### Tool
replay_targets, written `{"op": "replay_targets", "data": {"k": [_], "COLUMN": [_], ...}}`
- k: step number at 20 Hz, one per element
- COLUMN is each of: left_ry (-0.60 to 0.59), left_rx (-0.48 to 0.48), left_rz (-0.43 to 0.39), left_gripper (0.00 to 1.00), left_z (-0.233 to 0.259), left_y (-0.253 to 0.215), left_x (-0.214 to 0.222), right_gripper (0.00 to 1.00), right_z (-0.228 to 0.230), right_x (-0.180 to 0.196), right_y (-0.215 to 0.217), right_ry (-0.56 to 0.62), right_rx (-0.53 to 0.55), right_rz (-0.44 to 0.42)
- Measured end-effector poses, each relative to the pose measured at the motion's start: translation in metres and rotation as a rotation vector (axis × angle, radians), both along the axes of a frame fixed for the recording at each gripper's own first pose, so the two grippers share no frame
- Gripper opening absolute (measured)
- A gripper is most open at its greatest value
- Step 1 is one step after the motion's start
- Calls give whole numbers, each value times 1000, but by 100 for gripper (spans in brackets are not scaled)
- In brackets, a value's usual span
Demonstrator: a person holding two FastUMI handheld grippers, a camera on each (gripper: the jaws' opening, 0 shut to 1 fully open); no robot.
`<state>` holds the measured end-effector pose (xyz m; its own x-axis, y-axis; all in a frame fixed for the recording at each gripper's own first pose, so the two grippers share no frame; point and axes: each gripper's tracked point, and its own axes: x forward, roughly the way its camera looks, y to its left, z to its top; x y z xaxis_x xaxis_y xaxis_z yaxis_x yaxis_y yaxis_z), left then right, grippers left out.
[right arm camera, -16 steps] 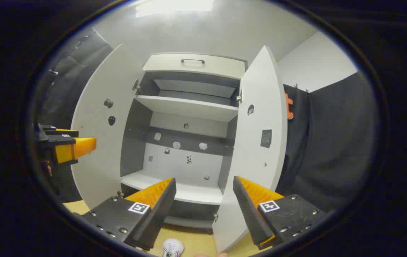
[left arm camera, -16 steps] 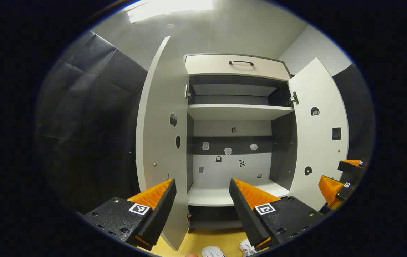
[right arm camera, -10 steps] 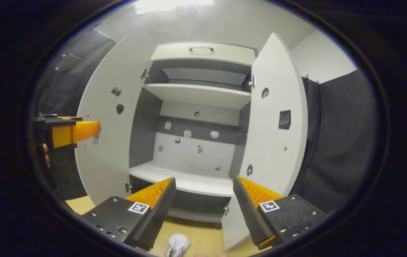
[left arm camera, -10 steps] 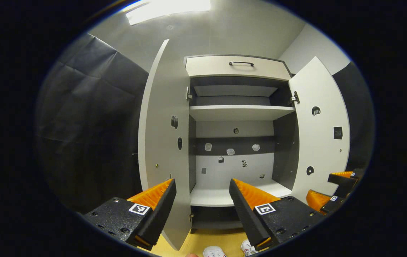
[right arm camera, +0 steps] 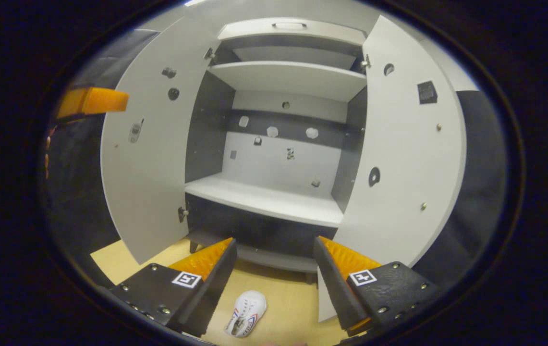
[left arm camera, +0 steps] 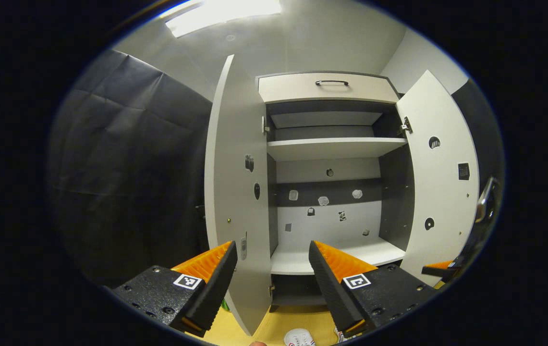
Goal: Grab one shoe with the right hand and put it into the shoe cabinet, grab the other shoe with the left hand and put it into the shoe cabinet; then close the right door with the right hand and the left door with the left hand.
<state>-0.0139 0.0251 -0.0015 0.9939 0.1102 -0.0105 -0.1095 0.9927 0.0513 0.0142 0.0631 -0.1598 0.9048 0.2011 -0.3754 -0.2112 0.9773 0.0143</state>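
The shoe cabinet stands with both doors swung wide, its lower shelf [right arm camera: 274, 202] bare. A small white shoe [right arm camera: 247, 312] with red and blue trim lies on the wooden floor in front of it, below and between the fingers of my right gripper [right arm camera: 274, 250], which is open and holds nothing. In the left gripper view, my left gripper [left arm camera: 271, 252] is open too, aimed at the left door [left arm camera: 237, 192] and the shelf [left arm camera: 341, 254]. A white shoe [left arm camera: 300, 338] peeks in at the bottom edge. The right gripper [left arm camera: 442, 269] shows low at the right; the left gripper [right arm camera: 93, 101] shows at upper left.
An upper shelf [right arm camera: 288, 77] and a drawer with a dark handle [left arm camera: 331, 82] sit above. The right door [right arm camera: 408, 158] hangs open. Black cloth walls flank the cabinet on both sides. The floor [right arm camera: 293, 302] is pale wood.
My right gripper has tipped downward, so the cabinet rose in its view and the shoe on the floor came further into sight. My left gripper shifted slightly left.
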Motion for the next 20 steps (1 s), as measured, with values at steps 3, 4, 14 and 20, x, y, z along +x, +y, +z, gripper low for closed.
{"op": "replay_targets", "data": {"k": [3,4,14,20], "left_ry": [18,27,111,150], "left_rx": [6,7,41,37], "left_rz": [30,40,137,169], "left_gripper": [92,89,89,92], "left_z": [-4,-7,-30,-43], "left_y": [11,14,47,59], "left_x": [-3,-4,-24,-30], "right_gripper": [96,96,96,100], "right_z": [-57,-80,-256,-301], "right_x": [-7,-11,-63,-73], "right_y": [24,31,78,93], "right_ry": [146,213,774,922], "right_rx": [-6,-5,62,93], "right_rz": [64,89,200,206]}}
